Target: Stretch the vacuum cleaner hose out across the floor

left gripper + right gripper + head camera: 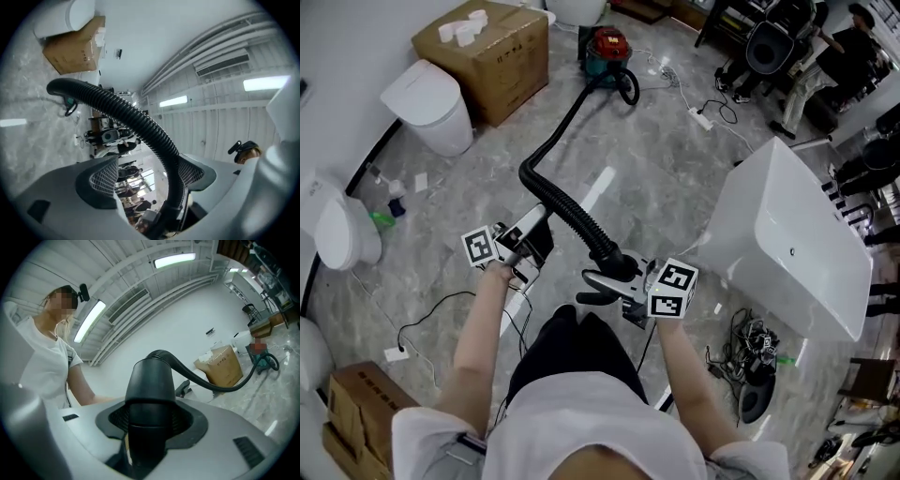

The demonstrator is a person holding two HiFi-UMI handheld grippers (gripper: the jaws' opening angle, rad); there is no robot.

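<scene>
Right tool (602,285) grips one hose (566,210) (left (530,234) seemingly open).

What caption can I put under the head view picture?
Right tongs hold the hose, which snakes off to the red vacuum.

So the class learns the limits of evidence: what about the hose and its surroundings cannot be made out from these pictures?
The hose, free end: head view, covered by the right gripper; right gripper view, cut off by the bottom edge.
Its joint with the vacuum cleaner: head view, too small.
Print on the cardboard box: head view, too small.
</scene>
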